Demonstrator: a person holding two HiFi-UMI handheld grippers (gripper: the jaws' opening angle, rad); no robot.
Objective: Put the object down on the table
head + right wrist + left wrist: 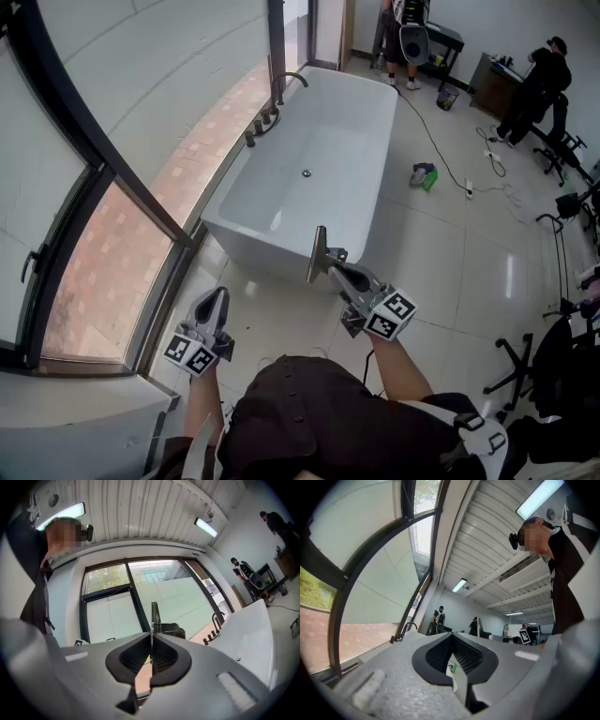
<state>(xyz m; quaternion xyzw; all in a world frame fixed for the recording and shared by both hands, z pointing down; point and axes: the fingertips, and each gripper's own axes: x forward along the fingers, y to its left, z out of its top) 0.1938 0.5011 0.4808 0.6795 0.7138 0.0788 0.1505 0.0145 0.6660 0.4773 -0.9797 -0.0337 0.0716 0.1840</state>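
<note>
Just a thin grey metal plate (318, 254).

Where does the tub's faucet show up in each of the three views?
Head view: faucet, top centre, on the tub's far left rim.
Left gripper view: left of centre, small, below the window.
Right gripper view: right of centre, on the tub's edge.
Shared landmark: the dark window frame beside it.

No legible text or numbers, only coded black-and-white square markers (391, 316) on left tongs (219, 294), right tongs (332, 268).
</note>
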